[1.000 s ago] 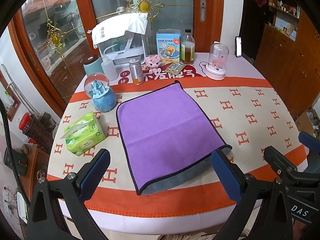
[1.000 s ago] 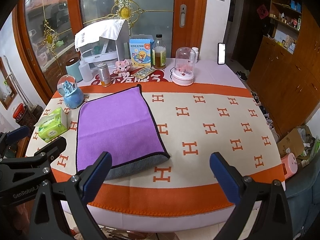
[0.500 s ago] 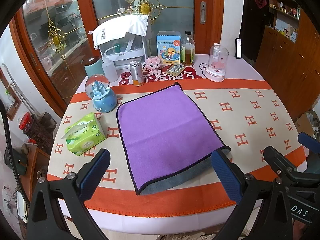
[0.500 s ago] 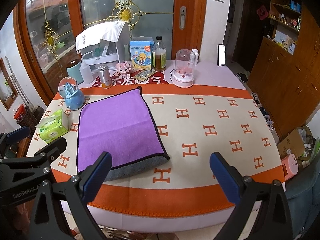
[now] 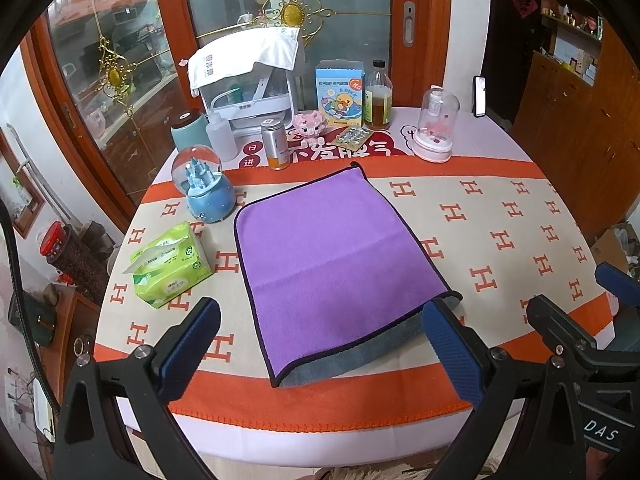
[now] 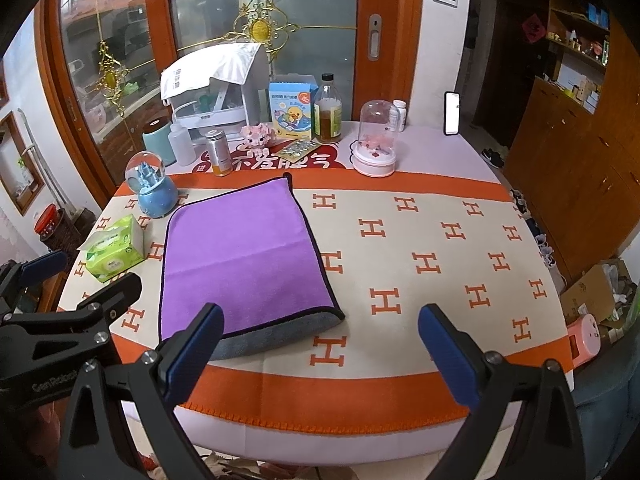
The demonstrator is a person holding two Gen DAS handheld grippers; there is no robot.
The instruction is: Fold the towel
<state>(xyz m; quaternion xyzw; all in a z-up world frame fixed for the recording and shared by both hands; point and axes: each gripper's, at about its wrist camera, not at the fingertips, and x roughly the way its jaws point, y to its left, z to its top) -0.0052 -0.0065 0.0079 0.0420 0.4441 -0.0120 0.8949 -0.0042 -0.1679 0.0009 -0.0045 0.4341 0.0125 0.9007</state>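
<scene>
Now the soft purple towel [image 5: 336, 256] lies flat near the table's [image 5: 500, 216] front edge, folded over so its fuzzy grey underside peeks out along the front. Both the left gripper [image 5: 320, 344] and right gripper [image 6: 320, 344] hang above the front edge with jaws wide apart, holding nothing. A crinkly green tissue pack [image 5: 170, 266] and a round glass snow globe [image 5: 204, 190] sit left of the towel.

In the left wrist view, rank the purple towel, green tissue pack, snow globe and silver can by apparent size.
1. purple towel, by far
2. green tissue pack
3. snow globe, close to the pack and farther away, so unsure
4. silver can, farthest
</scene>
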